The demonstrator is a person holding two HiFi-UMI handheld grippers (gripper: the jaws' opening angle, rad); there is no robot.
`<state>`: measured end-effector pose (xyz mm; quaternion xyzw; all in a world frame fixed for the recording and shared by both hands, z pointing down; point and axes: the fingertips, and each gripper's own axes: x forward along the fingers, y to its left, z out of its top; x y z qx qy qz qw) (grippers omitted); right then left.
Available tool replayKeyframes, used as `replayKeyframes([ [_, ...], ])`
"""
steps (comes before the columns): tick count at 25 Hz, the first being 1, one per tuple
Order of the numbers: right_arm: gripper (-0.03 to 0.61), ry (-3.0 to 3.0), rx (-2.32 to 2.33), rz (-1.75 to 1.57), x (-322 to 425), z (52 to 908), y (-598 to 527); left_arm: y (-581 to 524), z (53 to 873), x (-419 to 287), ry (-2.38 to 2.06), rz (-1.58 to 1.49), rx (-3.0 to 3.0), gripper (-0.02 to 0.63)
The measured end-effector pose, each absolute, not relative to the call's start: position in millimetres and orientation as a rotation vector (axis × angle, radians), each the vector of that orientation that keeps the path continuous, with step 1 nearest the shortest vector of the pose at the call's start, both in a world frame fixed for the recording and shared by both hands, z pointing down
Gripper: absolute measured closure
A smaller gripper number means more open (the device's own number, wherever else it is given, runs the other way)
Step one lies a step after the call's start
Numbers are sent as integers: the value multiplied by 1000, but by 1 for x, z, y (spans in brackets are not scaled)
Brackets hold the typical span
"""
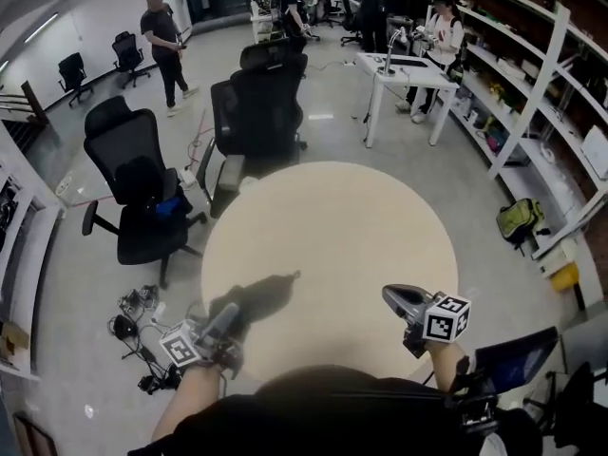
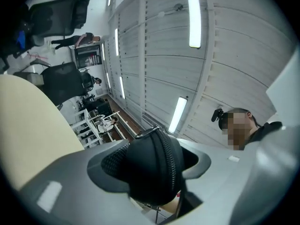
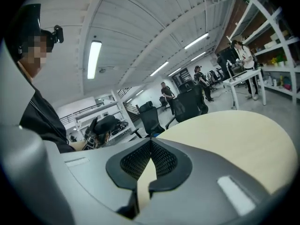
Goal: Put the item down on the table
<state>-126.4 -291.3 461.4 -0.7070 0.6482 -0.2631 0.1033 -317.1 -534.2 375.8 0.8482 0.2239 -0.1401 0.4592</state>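
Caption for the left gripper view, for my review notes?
Left gripper clamps a black, rounded, zippered fabric case, ceiling lights behind, round beige table alongside.

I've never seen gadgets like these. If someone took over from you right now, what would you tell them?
Left hand-held gripper: shut on the black zippered case, raised at the near left edge of the round table.
Right hand-held gripper: shut, empty, at the near right edge.
Done: case is in the grip.
Left: lower it onto the table and open the jaws.
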Motion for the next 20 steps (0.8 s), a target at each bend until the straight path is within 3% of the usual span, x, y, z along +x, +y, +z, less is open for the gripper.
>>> replayKeyframes([
  [8, 564, 1931, -2140, -809, -140, 442, -299, -550, 398, -304, 564, -332, 2024, 335],
  [20, 565, 2199, -1985, -656, -56, 424, -284, -495, 351, -255, 395, -500, 2031, 336],
])
